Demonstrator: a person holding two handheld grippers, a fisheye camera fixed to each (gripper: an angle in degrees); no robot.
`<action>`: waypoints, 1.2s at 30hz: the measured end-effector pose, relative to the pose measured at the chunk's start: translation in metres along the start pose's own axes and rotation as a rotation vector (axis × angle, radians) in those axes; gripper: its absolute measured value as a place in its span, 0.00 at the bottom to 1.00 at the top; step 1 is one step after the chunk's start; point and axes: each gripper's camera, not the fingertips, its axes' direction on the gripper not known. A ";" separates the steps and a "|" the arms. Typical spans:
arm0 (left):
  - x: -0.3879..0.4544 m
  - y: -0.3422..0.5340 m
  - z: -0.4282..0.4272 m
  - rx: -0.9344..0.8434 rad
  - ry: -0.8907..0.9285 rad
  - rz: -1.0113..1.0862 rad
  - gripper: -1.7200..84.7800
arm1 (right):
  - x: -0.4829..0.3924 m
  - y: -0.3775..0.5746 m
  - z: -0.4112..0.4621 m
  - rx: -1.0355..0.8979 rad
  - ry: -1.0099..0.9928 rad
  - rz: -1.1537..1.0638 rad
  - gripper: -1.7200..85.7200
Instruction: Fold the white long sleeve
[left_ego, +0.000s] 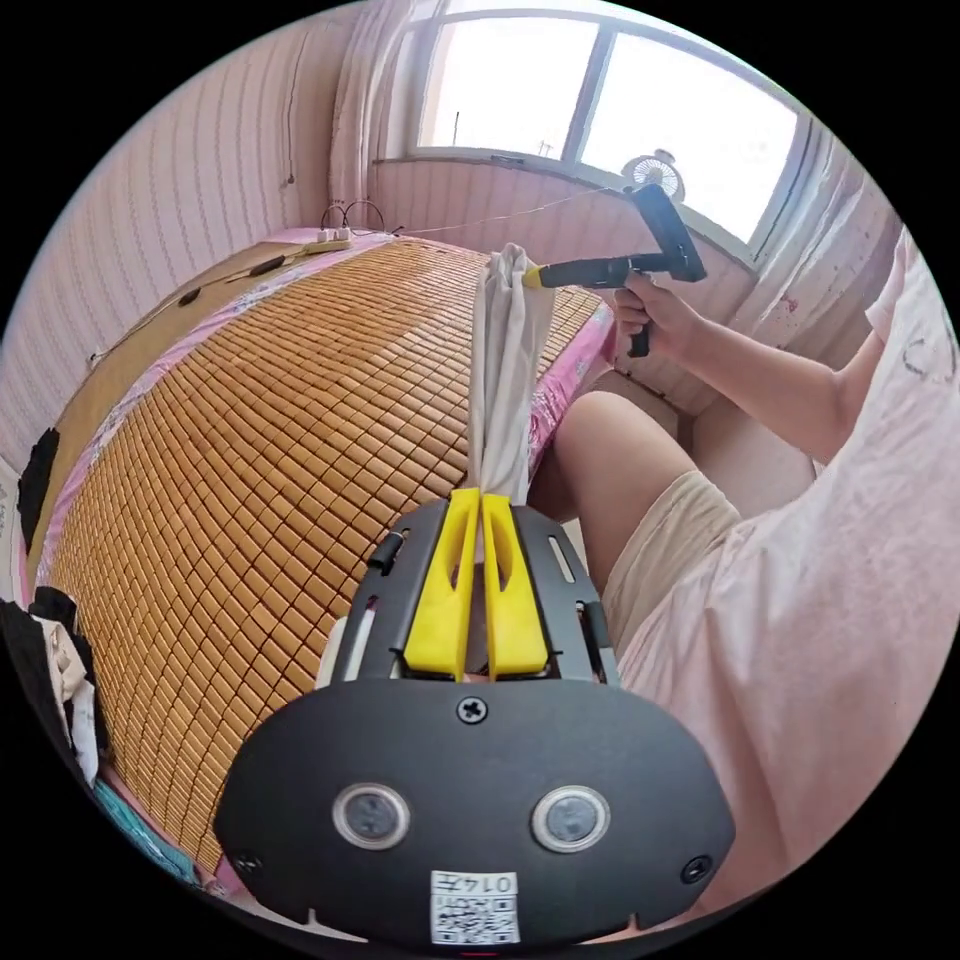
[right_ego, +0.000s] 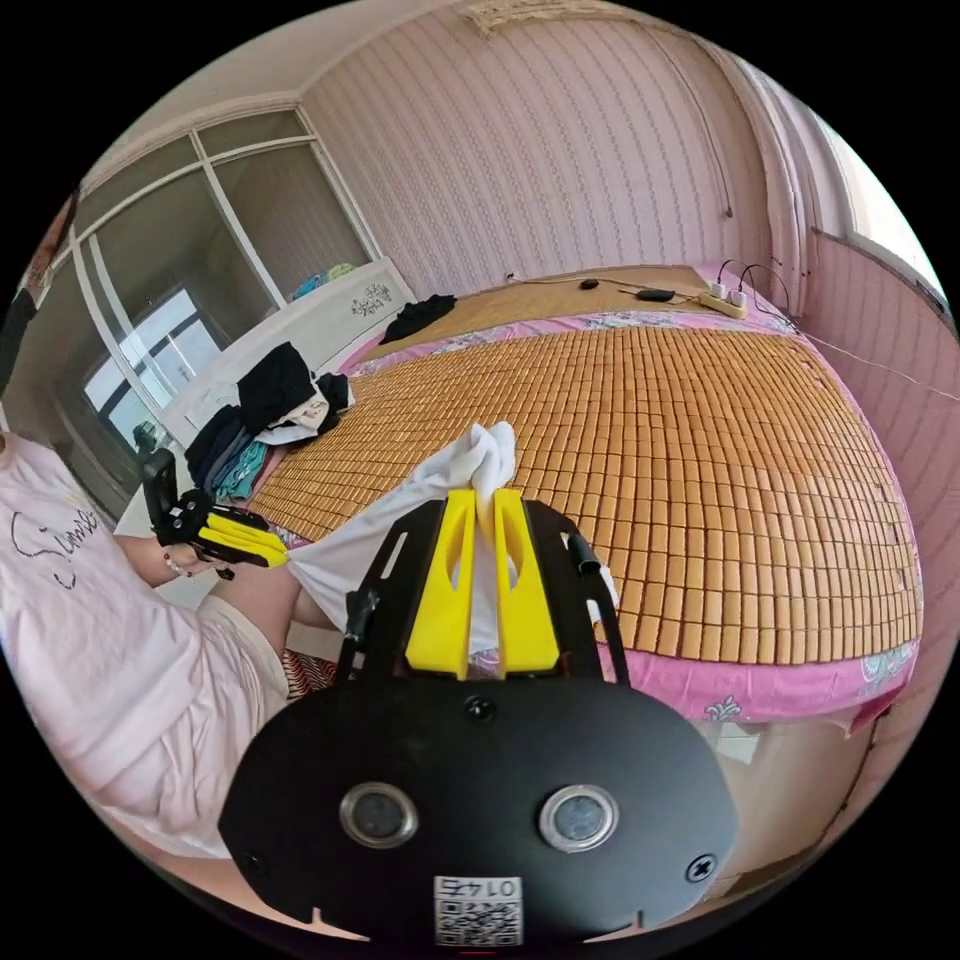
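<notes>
Left gripper view: left gripper (left_ego: 481, 497) and right gripper (left_ego: 530, 277) both clamp the white long sleeve (left_ego: 505, 380).

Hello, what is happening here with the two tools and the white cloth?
A person is holding a two-jaw gripper in each hand and has the white long sleeve stretched between them, beside the bed with the bamboo mat. The left gripper is shut on one end of the garment, and the right gripper is shut on the other end. The garment hangs in the air, bunched and not yet laid flat. A pile of other clothes lies at one edge of the bed.
</notes>
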 end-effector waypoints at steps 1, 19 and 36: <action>0.003 -0.008 -0.003 0.007 0.010 0.020 0.01 | 0.004 0.012 -0.024 0.039 0.029 0.026 0.05; -0.025 -0.364 0.235 -0.104 0.171 -0.092 0.01 | 0.315 -0.069 -0.115 -0.254 0.551 0.520 0.11; -0.041 0.083 -0.061 0.011 -0.152 -0.464 0.02 | -0.011 0.061 0.000 -0.302 0.220 0.268 0.12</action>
